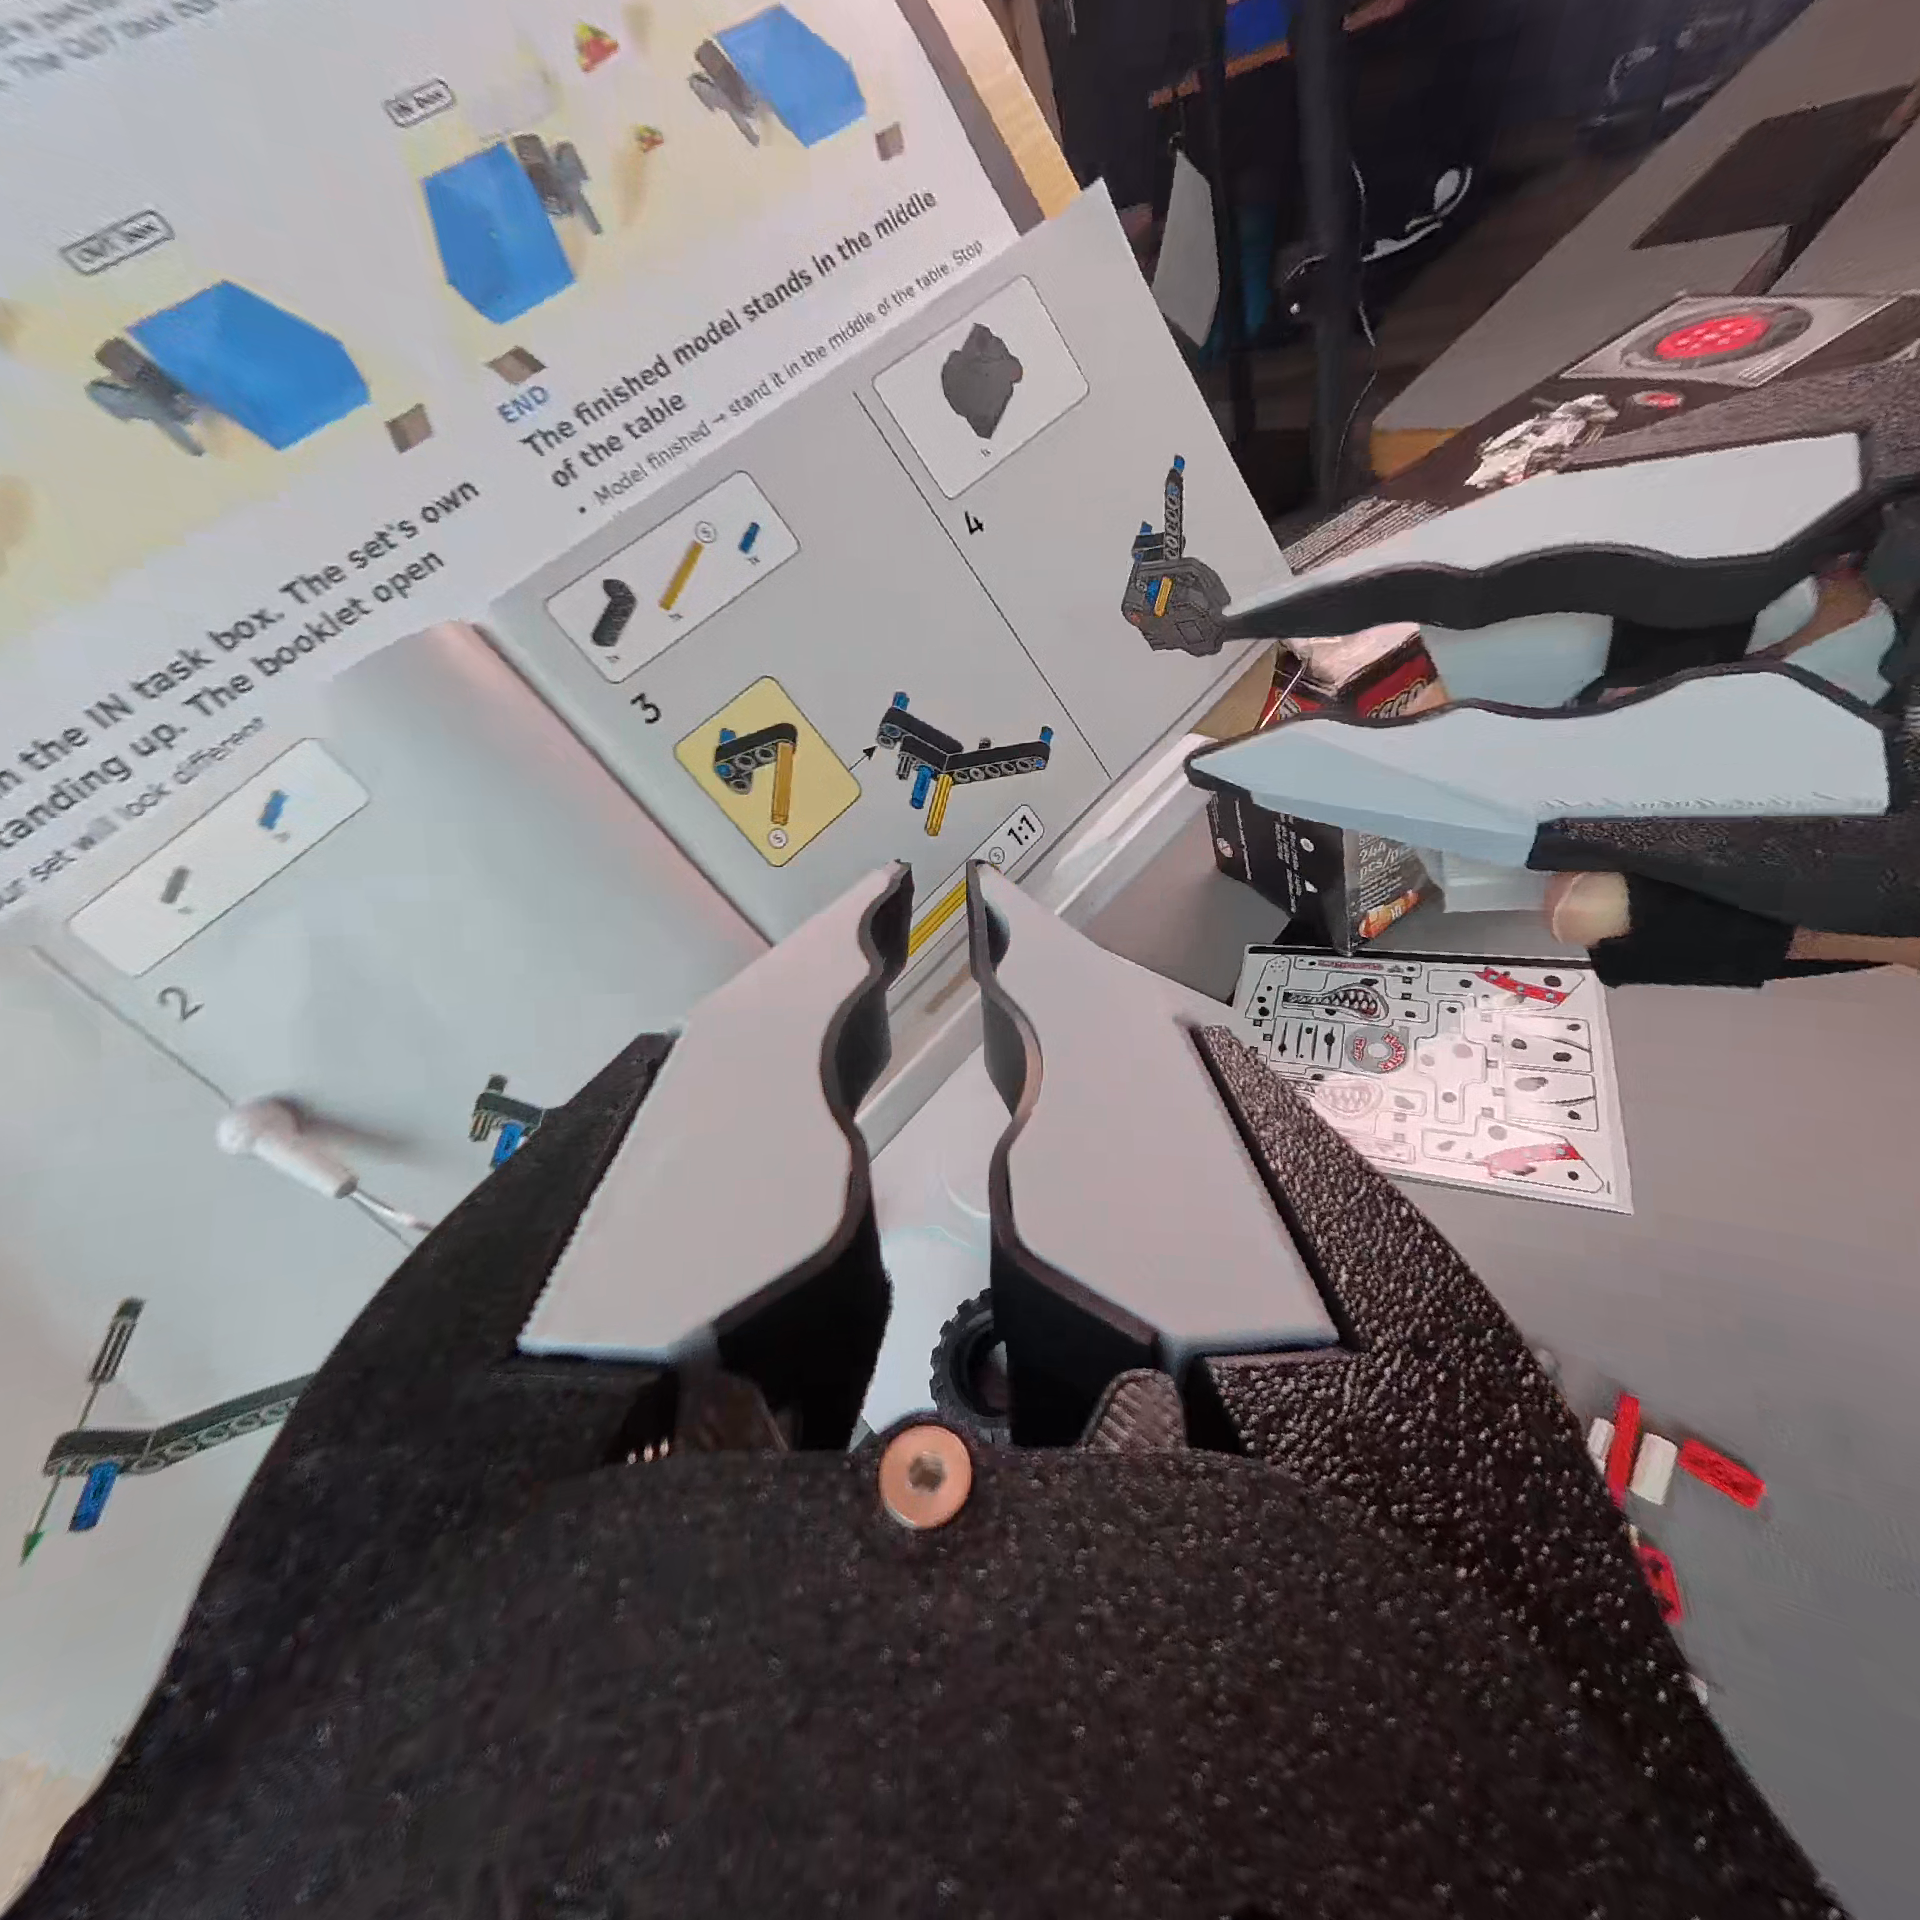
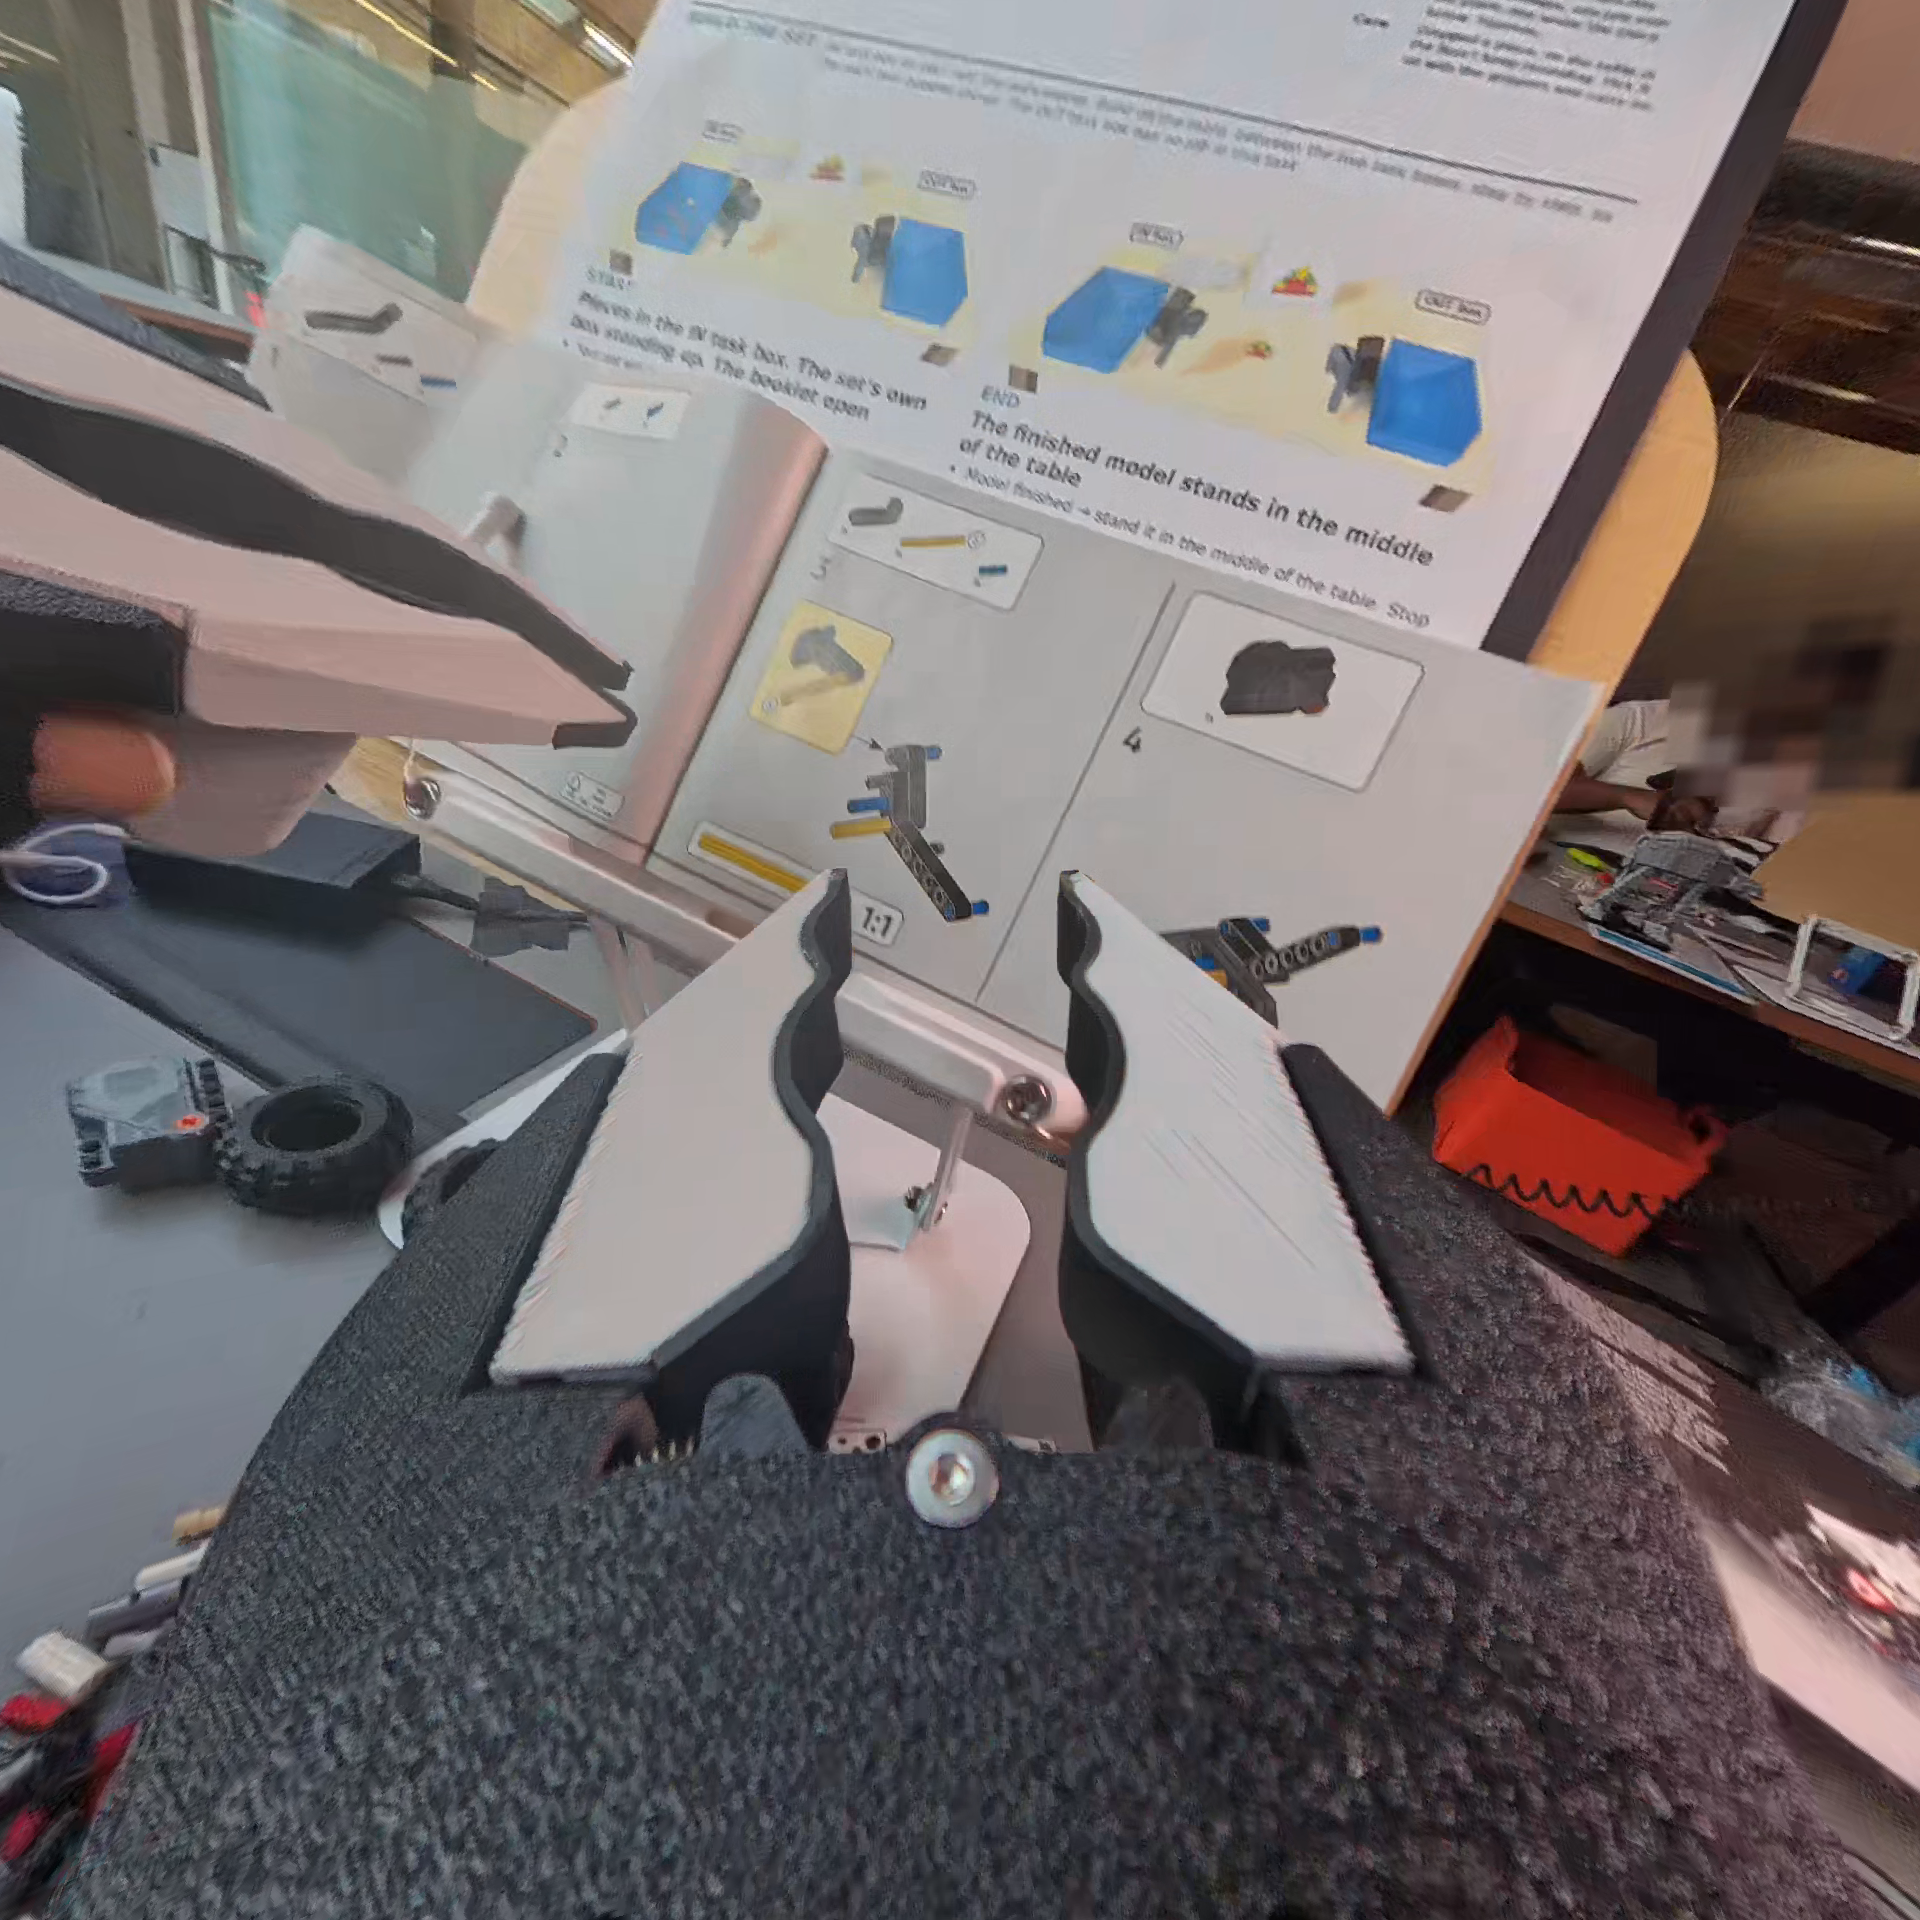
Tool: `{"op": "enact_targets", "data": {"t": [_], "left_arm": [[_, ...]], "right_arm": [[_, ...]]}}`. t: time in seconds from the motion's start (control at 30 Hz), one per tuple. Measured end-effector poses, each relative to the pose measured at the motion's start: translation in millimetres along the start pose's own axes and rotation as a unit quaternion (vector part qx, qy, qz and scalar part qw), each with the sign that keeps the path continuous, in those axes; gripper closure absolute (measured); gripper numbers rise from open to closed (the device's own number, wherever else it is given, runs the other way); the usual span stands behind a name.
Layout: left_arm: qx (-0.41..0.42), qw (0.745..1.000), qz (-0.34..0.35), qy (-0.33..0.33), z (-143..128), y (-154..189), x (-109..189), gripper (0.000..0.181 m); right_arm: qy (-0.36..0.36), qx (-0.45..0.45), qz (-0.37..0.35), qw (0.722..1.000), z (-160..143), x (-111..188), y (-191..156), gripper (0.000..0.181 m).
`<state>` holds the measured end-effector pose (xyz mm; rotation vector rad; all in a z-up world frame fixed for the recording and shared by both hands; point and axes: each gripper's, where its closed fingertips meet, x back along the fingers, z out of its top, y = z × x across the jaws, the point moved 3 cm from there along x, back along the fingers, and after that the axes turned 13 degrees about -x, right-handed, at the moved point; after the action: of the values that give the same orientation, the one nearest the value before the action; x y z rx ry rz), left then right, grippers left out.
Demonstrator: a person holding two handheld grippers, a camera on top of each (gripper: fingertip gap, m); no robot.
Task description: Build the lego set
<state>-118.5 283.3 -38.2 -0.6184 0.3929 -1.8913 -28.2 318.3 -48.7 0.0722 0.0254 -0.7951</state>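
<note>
An open instruction booklet [image 1: 831,623] stands on a metal stand [image 2: 935,1049] in front of both grippers; it also shows in the right wrist view [image 2: 1091,790]. My left gripper [image 1: 940,873] points at its lower edge, jaws almost together with only a thin gap and nothing in them. It also shows at the upper left of the right wrist view [image 2: 629,696]. My right gripper [image 2: 951,894] is open and empty, aimed at the booklet's right page; it also shows in the left wrist view [image 1: 1210,691]. A black tyre [image 2: 312,1143] and a dark grey block [image 2: 145,1117] lie on the table to the left.
A printed task sheet [image 2: 1143,260] stands behind the booklet. A sticker sheet [image 1: 1455,1070] and the set's box [image 1: 1320,852] lie to the right. Red and white pieces [image 1: 1662,1465] lie at the right, more loose pieces [image 2: 62,1662] at the left. An orange bin [image 2: 1558,1143] stands beyond the table. From the left gripper's tips to the dark grey block [image 2: 145,1117] is close to 25 cm.
</note>
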Motion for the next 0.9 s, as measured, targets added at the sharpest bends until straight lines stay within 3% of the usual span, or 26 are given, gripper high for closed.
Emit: {"op": "enact_targets", "data": {"t": [0.1, 0.23, 0.3, 0.37, 0.4, 0.43, 0.57, 0.63, 0.73, 0.8, 0.9], "left_arm": [[-0.017, 0.999, -0.005, -0.044, -3, 11, -32, 0.171], [-0.041, 0.994, 0.008, -0.101, -17, 11, -58, 0.181], [-0.037, 0.995, 0.017, -0.095, -18, 9, -59, 0.180], [-0.025, 0.995, 0.014, -0.091, -18, 8, -58, 0.181], [-0.023, 0.996, 0.014, -0.090, -18, 8, -58, 0.181], [-0.024, 0.996, 0.014, -0.088, -18, 9, -58, 0.181], [-0.032, 0.996, 0.029, -0.078, -19, 9, -59, 0.180], [-0.033, 0.996, 0.033, -0.078, -19, 10, -59, 0.180], [-0.031, 0.996, 0.030, -0.080, -19, 10, -58, 0.180], [-0.026, 0.996, 0.030, -0.078, -19, 9, -58, 0.180], [-0.021, 0.996, 0.035, -0.076, -19, 9, -59, 0.180]], "right_arm": [[-0.039, 0.026, -0.023, 0.999, -41, 13, 14, 0.155], [-0.092, 0.081, -0.055, 0.991, -82, 5, 23, 0.139], [-0.104, 0.124, -0.095, 0.982, -87, -4, 34, 0.129], [-0.103, 0.177, -0.135, 0.969, -84, -5, 47, 0.154], [-0.097, 0.191, -0.144, 0.966, -82, -3, 49, 0.160], [-0.079, 0.191, -0.150, 0.967, -78, 0, 50, 0.153], [-0.063, -0.016, -0.084, 0.994, -74, 5, 46, 0.146], [-0.048, -0.167, -0.020, 0.985, -69, 3, 41, 0.141], [-0.021, -0.367, 0.012, 0.930, -62, 2, 46, 0.132], [0.005, -0.469, 0.011, 0.883, -61, 2, 53, 0.144], [0.018, -0.552, -0.010, 0.834, -68, 0, 63, 0.161]]}}
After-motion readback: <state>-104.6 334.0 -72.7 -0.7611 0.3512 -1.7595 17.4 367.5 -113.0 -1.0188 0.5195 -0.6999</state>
